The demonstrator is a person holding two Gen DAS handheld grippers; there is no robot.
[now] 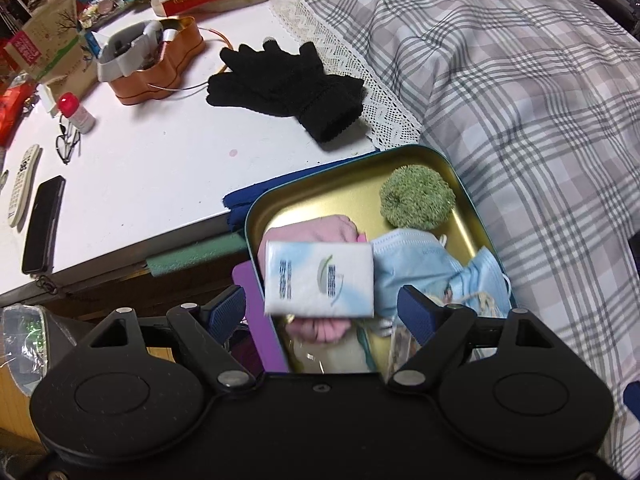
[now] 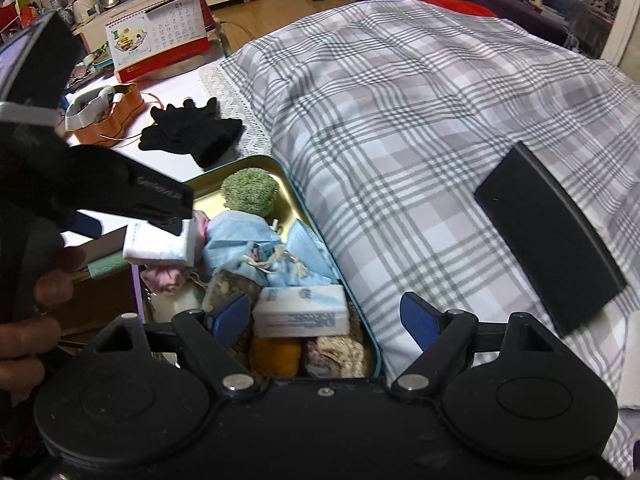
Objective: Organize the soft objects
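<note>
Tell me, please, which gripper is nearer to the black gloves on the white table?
Left. The left gripper hangs open over the tin's table-side half, above a tissue pack, facing the black gloves. The right gripper sits open at the tin's near end, farther back.

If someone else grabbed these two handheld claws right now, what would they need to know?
Left gripper: open, white tissue pack between its fingers, above the teal metal tin.
Right gripper: open, empty, over the tin.
Already in the tin: green fuzzy ball, blue face masks, pink cloth, second tissue pack.
Left: the black knit gloves lie on the white table.
</note>
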